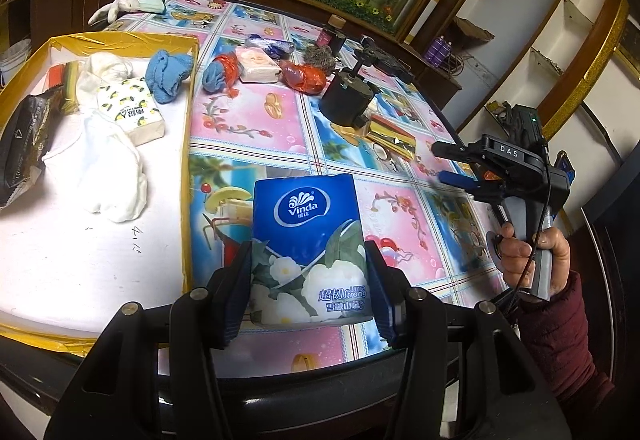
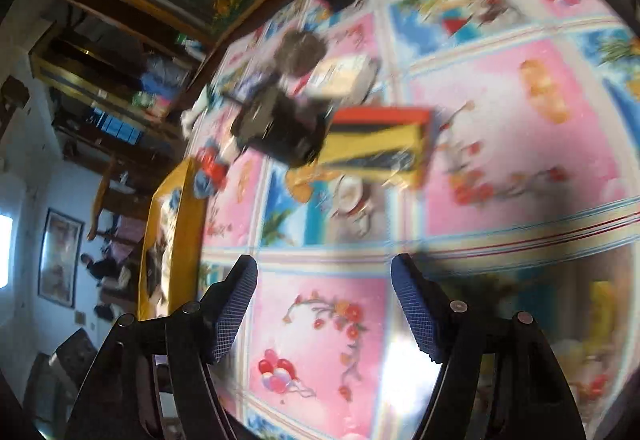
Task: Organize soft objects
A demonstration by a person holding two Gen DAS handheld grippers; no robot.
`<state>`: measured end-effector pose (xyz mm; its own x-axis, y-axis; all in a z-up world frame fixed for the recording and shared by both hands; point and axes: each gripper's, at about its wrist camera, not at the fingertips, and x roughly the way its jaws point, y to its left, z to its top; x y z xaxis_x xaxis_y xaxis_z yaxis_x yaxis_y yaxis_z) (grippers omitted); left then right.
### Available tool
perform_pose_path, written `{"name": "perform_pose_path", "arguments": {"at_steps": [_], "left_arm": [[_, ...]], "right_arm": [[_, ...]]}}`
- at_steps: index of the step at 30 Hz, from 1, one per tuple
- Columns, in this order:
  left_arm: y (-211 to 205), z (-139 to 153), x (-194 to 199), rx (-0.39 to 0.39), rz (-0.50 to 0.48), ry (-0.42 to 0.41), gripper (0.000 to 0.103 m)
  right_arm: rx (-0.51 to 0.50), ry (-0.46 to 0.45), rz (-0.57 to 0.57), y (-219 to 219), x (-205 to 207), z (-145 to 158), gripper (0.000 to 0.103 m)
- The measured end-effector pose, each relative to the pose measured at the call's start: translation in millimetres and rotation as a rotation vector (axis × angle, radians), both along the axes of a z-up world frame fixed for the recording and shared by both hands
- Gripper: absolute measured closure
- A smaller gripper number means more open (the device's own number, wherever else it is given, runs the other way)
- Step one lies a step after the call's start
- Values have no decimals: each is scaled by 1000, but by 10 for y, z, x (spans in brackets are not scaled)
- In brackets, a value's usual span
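1. The Vinda tissue roll (image 1: 310, 240), in blue wrap with white flowers, sits clamped between the two blue pads of the left gripper (image 1: 308, 288), over the near edge of the table (image 1: 248, 120), just right of the box wall.
2. The yellow-edged box (image 1: 186, 144) lies to the left of the roll. Inside it are a lemon-print tissue pack (image 1: 132, 110), a white cloth (image 1: 104, 168), a blue cloth (image 1: 166, 74) draped at the far right corner, a dark foil bag (image 1: 22, 136) and a striped sponge (image 1: 66, 84).
3. The right gripper (image 1: 452, 164), held in the right hand (image 1: 528, 256) at the table's right side, has its fingers spread apart with nothing between them; its own blurred view shows the same gap over the patterned tablecloth (image 2: 324, 304).
4. Farther back on the table lie a second blue cloth in a red net (image 1: 220, 74), a pink tissue pack (image 1: 256, 66), a red-orange wrapped item (image 1: 304, 76), a steel scourer (image 1: 320, 58), a black round holder (image 1: 348, 96) and a red, yellow and black sponge (image 1: 394, 138) just beside it.
5. A white glove (image 1: 120, 6) rests at the far left edge of the table, well apart from the rest.
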<state>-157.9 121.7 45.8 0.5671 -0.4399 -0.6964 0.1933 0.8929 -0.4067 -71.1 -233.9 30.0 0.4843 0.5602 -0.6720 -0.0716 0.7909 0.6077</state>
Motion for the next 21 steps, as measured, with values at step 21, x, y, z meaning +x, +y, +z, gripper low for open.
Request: {"name": "perform_pose_path", "arguments": {"at_steps": [21], "left_arm": [[48,13,-28,10,11,-5,52]], "right_arm": [[-784,-211,219,1239,798,-164,17]]}}
